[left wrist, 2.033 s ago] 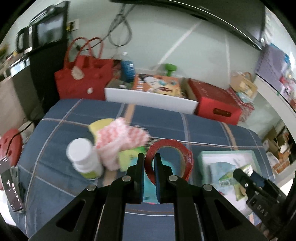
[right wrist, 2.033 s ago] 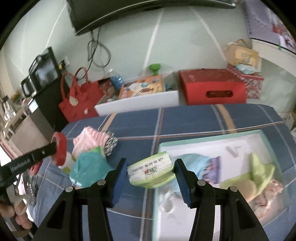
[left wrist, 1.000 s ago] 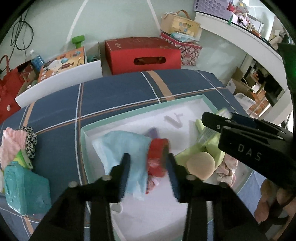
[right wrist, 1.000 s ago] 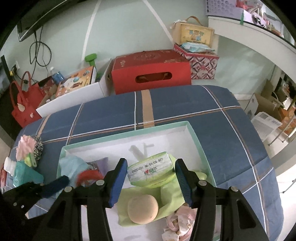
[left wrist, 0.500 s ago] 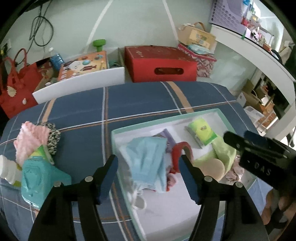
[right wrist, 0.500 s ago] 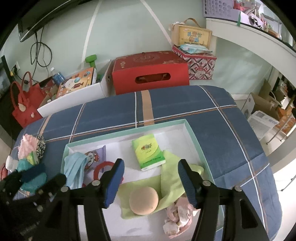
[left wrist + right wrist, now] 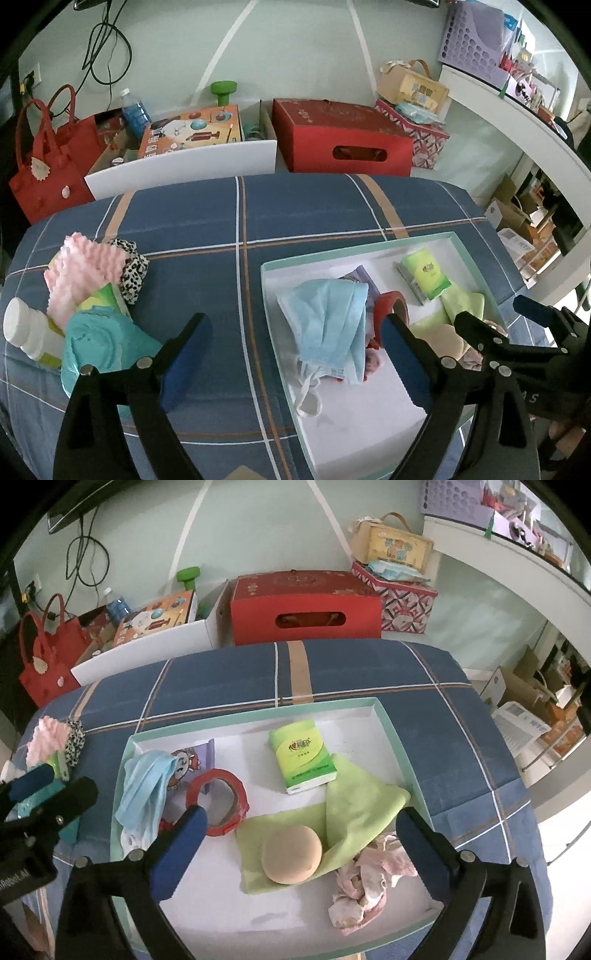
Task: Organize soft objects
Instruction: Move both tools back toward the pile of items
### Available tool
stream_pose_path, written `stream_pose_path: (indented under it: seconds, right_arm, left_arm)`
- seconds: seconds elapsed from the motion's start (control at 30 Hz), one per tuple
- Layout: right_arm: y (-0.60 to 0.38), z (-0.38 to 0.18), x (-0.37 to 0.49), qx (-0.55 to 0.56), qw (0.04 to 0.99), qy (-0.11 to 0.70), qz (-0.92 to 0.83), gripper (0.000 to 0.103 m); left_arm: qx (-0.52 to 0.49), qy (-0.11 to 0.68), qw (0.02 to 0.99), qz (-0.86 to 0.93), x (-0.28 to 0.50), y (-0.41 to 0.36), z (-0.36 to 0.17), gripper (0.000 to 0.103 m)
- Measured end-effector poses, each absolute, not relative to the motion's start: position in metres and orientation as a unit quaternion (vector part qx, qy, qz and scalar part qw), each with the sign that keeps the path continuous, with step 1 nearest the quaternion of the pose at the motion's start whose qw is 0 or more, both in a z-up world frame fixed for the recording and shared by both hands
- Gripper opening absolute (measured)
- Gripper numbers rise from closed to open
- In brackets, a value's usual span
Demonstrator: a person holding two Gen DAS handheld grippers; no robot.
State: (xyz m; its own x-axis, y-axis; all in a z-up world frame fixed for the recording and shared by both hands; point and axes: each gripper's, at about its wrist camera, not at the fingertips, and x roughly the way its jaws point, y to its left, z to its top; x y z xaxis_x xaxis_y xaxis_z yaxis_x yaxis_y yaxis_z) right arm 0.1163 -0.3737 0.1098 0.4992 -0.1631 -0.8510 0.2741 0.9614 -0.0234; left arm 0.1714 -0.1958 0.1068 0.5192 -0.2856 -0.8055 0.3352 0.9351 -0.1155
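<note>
Both grippers are empty w/ jaws opening: the left gripper (image 7: 295,354) hangs over the left rim of the mint-edged tray (image 7: 402,738), the right gripper (image 7: 299,845) above the tray's middle. Remaining soft stuff, a pink ridged sponge (image 7: 83,269), leopard scrunchie (image 7: 133,269) and teal cloth (image 7: 99,343), sits well left of the left gripper; probably light and squashy, so pinch the bulk, not a loose edge. Surface is a blue plaid cloth (image 7: 295,206), likely slack; cluttered room w/ a red box (image 7: 340,136) beyond.
</note>
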Motion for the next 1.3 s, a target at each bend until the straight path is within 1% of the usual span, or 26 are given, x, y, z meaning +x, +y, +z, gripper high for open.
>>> stream_pose_path:
  seconds: [0.17, 0.37, 0.43, 0.47, 0.5, 0.77, 0.9, 1.07, 1.3]
  right_arm:
    - [-0.367, 0.12, 0.113, 0.066, 0.873, 0.469, -0.117, 0.103]
    - [-0.346, 0.131, 0.121, 0.061, 0.883, 0.455, -0.099, 0.103]
    - [-0.337, 0.135, 0.125, 0.062, 0.885, 0.452, -0.093, 0.103]
    - [-0.333, 0.137, 0.127, 0.063, 0.885, 0.452, -0.091, 0.103]
    - [-0.328, 0.14, 0.131, 0.063, 0.886, 0.451, -0.089, 0.103]
    - [-0.286, 0.161, 0.157, 0.067, 0.891, 0.446, -0.05, 0.103]
    - [-0.259, 0.174, 0.175, 0.077, 0.894, 0.441, -0.016, 0.103]
    - [-0.216, 0.193, 0.2, 0.065, 0.899, 0.432, 0.025, 0.103]
    - [-0.158, 0.205, 0.239, 0.079, 0.893, 0.436, 0.076, 0.103]
  left_arm:
    - [0.021, 0.447, 0.879, -0.164, 0.171, -0.178, 0.113, 0.093]
    - [0.022, 0.416, 0.899, -0.137, 0.174, -0.145, 0.123, 0.094]
    - [0.015, 0.413, 0.902, -0.127, 0.177, -0.131, 0.123, 0.097]
    - [0.009, 0.414, 0.902, -0.122, 0.178, -0.123, 0.123, 0.101]
    - [0.002, 0.415, 0.902, -0.12, 0.18, -0.115, 0.122, 0.102]
    - [-0.051, 0.436, 0.895, -0.084, 0.197, -0.038, 0.121, 0.102]
    - [-0.056, 0.42, 0.904, -0.05, 0.206, 0.009, 0.134, 0.102]
    - [-0.094, 0.398, 0.912, -0.008, 0.221, 0.08, 0.149, 0.102]
    - [-0.091, 0.405, 0.909, 0.025, 0.244, 0.132, 0.142, 0.102]
